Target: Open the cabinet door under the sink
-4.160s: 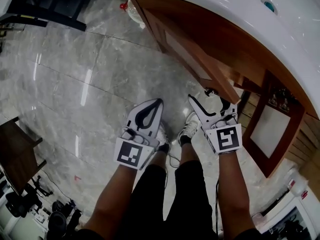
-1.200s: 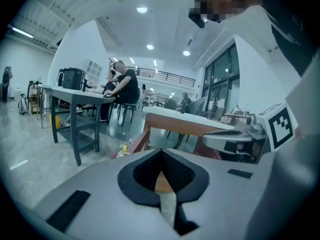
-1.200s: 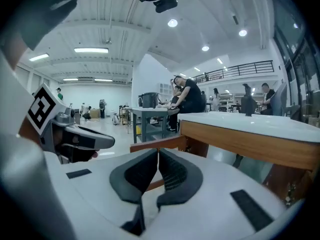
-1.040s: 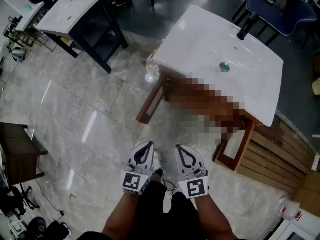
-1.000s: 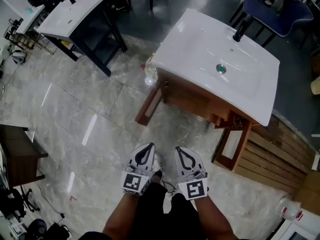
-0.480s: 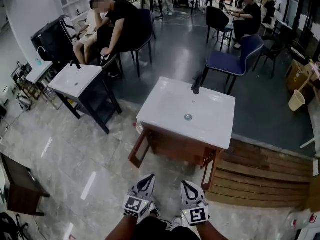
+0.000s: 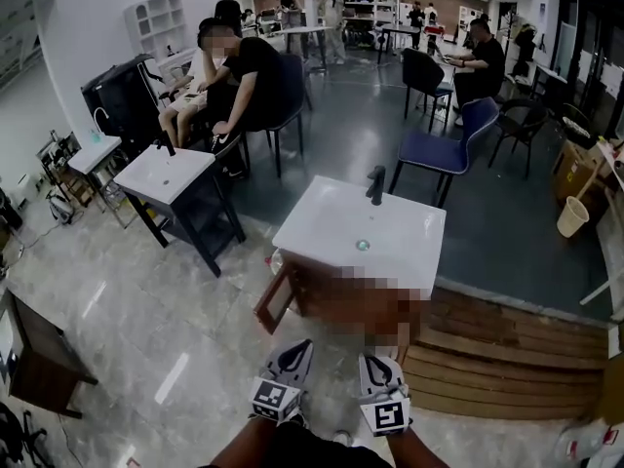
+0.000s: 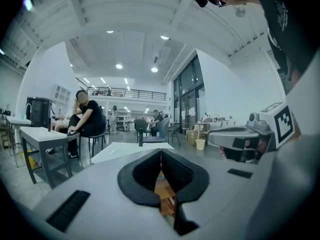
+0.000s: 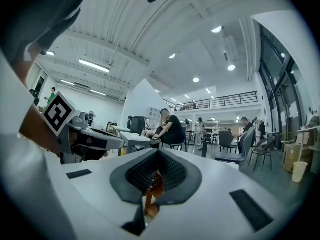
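Observation:
The white sink [image 7: 361, 237] stands mid-floor on its brown wooden cabinet [image 7: 322, 295], part of it under a mosaic patch. One cabinet door [image 7: 276, 302] hangs open at the left corner. Both grippers are at the bottom of the head view, side by side and well short of the cabinet. My left gripper [image 7: 304, 343] is shut with nothing in it, and its own view shows the jaws [image 8: 161, 151] meeting, with the sink top [image 8: 125, 151] beyond. My right gripper [image 7: 370, 357] is shut and empty too [image 9: 159, 152]. Brown cabinet wood shows through the gap under each pair of jaws.
A second sink on a dark stand [image 7: 174, 175] is to the left. Seated people [image 7: 244, 76] and a blue chair [image 7: 444, 154] are behind. A slatted wooden platform [image 7: 507, 359] lies right of the cabinet. A dark table [image 7: 39, 359] is at the left edge.
The head view has tilted up from the floor to the room. Both grippers have risen and now point level, still shut. The sink looks farther away than a second ago.

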A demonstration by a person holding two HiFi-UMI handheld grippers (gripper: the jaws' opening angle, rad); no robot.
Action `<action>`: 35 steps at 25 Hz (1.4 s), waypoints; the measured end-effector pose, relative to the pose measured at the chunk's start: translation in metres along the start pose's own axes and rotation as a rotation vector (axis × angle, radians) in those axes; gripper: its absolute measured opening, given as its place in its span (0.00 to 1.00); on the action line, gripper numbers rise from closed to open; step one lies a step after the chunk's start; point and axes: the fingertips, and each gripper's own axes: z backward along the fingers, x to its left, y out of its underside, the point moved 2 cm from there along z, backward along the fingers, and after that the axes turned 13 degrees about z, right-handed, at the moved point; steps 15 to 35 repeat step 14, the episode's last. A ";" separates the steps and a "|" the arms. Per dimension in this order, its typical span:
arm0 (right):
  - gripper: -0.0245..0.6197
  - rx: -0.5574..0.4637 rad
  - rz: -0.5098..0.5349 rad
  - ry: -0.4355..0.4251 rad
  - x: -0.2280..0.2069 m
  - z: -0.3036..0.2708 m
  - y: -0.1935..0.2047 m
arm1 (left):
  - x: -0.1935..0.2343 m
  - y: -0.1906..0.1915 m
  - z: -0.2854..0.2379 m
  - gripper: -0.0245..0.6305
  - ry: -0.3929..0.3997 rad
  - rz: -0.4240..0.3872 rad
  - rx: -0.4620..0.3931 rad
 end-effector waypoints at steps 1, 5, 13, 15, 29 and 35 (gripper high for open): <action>0.07 -0.010 0.001 -0.002 0.000 0.003 -0.003 | -0.003 -0.003 0.003 0.07 -0.003 -0.005 -0.010; 0.07 -0.046 0.003 -0.004 -0.003 0.011 -0.019 | -0.017 -0.018 0.008 0.07 -0.004 -0.031 -0.041; 0.07 -0.057 0.052 0.013 -0.005 0.038 -0.047 | -0.051 -0.033 0.031 0.07 0.010 -0.045 -0.062; 0.07 -0.059 0.055 0.019 -0.007 0.043 -0.053 | -0.057 -0.038 0.034 0.07 0.010 -0.041 -0.075; 0.07 -0.059 0.055 0.019 -0.007 0.043 -0.053 | -0.057 -0.038 0.034 0.07 0.010 -0.041 -0.075; 0.07 -0.059 0.055 0.019 -0.007 0.043 -0.053 | -0.057 -0.038 0.034 0.07 0.010 -0.041 -0.075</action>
